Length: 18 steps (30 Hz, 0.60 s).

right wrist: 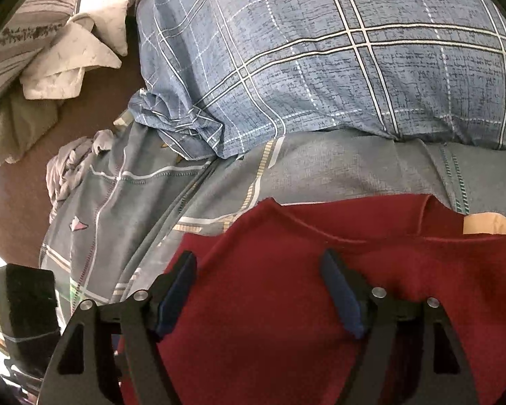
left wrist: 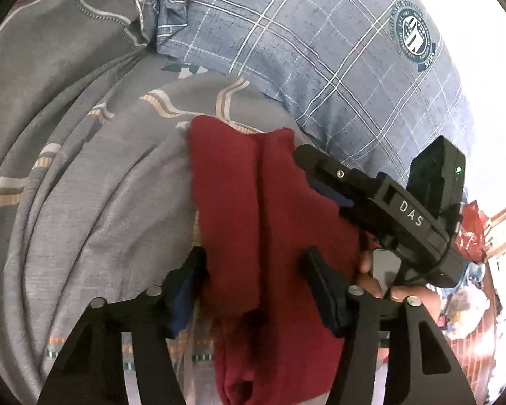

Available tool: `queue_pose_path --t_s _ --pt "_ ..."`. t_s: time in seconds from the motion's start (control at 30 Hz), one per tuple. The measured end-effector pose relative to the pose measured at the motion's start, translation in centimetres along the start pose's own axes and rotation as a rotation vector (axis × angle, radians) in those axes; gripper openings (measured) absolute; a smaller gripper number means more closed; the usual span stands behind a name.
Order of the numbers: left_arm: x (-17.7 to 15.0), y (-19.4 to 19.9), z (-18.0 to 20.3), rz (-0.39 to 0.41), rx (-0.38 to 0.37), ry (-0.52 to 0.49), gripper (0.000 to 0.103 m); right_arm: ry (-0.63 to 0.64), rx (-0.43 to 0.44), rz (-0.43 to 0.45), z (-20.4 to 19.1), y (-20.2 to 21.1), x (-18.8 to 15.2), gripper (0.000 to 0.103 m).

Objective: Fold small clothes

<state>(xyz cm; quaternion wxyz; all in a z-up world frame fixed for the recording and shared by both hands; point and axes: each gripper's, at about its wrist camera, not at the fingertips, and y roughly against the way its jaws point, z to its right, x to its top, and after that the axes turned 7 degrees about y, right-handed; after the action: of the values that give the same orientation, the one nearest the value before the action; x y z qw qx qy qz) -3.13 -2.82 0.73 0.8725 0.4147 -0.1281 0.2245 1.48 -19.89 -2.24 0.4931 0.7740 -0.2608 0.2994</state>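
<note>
One red garment (right wrist: pixel 286 303), two grippers and one blue checked pillow (right wrist: pixel 320 50) is what I count from my end. Closest to my left camera, the left gripper (left wrist: pixel 253 260) has its jaws partly apart on either side of a bunched-up fold of the red cloth; I can't tell if the pads really pinch it. In the same view the right gripper (left wrist: pixel 324 172) reaches in from the right at a downward slant, its tip over the cloth, with a hand (left wrist: pixel 371 276) low behind it.

On my right camera the jaws stand wide, with the garment spread flat under and between them, nothing clamped. It's dark red and soft-looking, with a curved seam along its far edge and a tan tag (right wrist: pixel 489 224). It lies on the grey patterned bedsheet (right wrist: pixel 145 209). The pillow sits beyond it, and a pile of pale linens (right wrist: pixel 50 60) is far left.
</note>
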Motion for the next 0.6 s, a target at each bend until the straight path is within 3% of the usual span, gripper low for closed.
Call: queue_pose_path --t_s 0.1,0.2,0.3,0.47,0.6 --pt "0.1 0.3 0.2 0.025 -0.065 -0.004 0.038 0.001 0.001 -0.015 -0.1 0.0 0.1 0.081" --pt "0.1 1.7 0.8 0.07 -0.127 -0.051 0.035 -0.03 -0.013 -0.107 -0.6 -0.3 1.5 0.083" --pt "-0.2 2.6 1.9 0.095 -0.17 -0.119 0.035 -0.096 0.09 -0.174 -1.5 -0.1 3.0 0.087" --pt "-0.5 2.4 2.2 0.093 -0.132 -0.175 0.036 -0.069 0.103 -0.229 -4.7 0.2 5.0 0.095" --pt "-0.1 2.2 2.2 0.085 -0.141 -0.163 0.036 0.024 0.008 -0.345 -6.9 -1.6 4.7 0.097"
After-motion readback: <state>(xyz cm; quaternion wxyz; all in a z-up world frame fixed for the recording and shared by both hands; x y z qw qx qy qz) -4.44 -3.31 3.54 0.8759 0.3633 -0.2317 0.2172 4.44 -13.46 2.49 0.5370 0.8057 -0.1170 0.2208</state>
